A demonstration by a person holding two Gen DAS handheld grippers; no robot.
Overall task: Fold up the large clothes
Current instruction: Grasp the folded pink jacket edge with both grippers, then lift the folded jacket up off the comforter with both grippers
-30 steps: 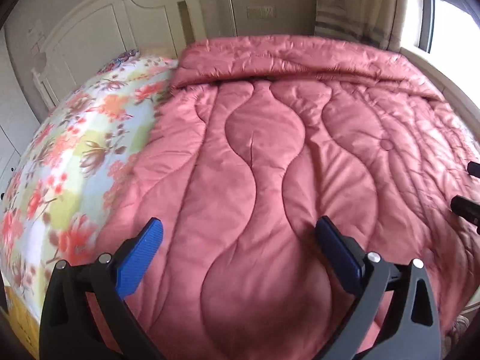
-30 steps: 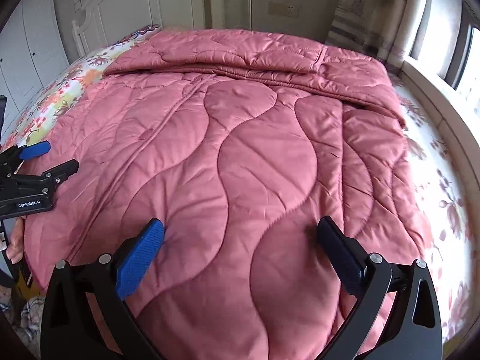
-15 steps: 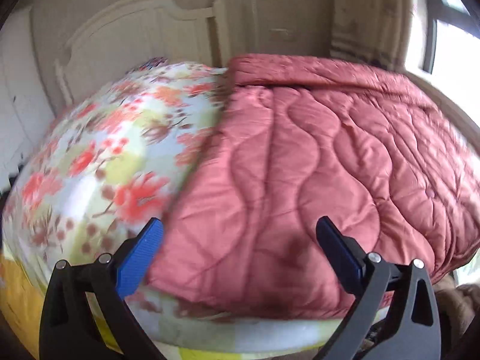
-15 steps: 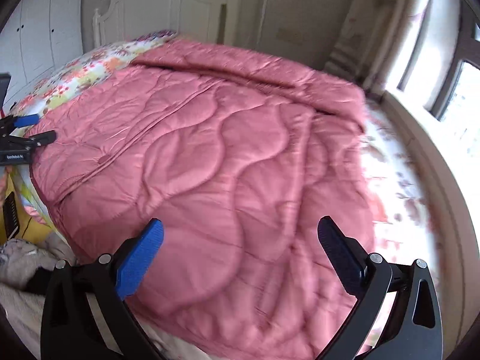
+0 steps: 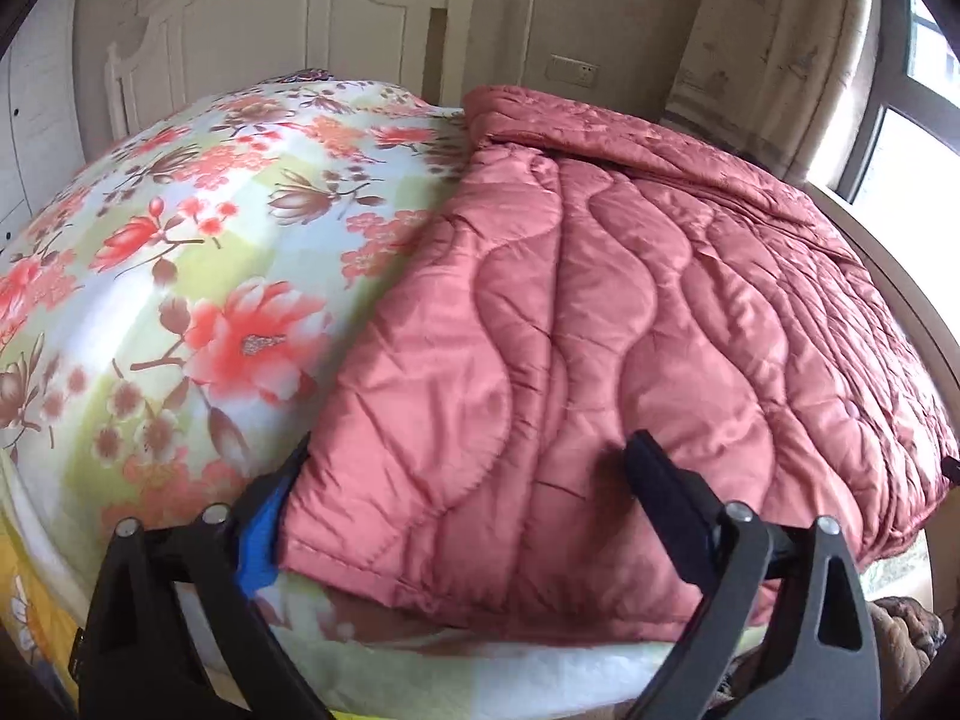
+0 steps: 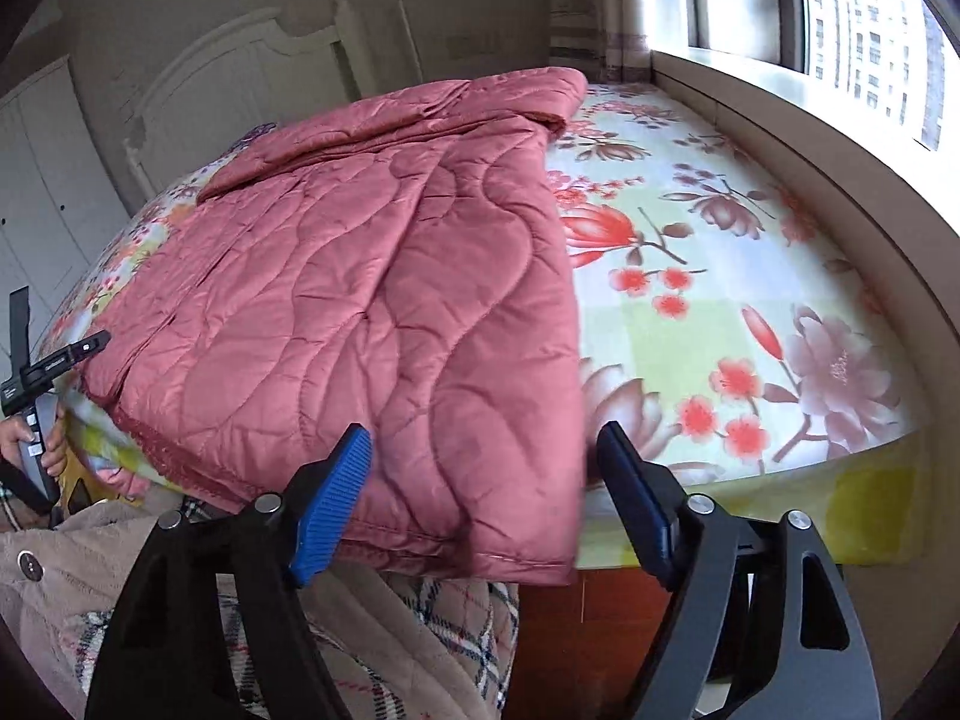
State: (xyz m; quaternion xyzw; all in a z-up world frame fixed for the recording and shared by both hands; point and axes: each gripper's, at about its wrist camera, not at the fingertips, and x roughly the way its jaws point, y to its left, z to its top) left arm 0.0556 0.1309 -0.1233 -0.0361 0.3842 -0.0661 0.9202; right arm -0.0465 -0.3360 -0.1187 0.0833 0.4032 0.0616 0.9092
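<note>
Left wrist view: left gripper [image 5: 462,492] jaws, closing, straddle the quilt [image 5: 600,330] corner at lower centre; right gripper [image 6: 480,480] likewise. Slick padding could slip free.

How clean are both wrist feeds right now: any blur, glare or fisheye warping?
Left wrist: the floral sheet is motion-smeared near the claw, the quilt sharper; the window is blown out. Right wrist: the quilt's near corner is blurred; daylight glares off the sill. Both views bow straight edges and vignette dark at the corners.
</note>
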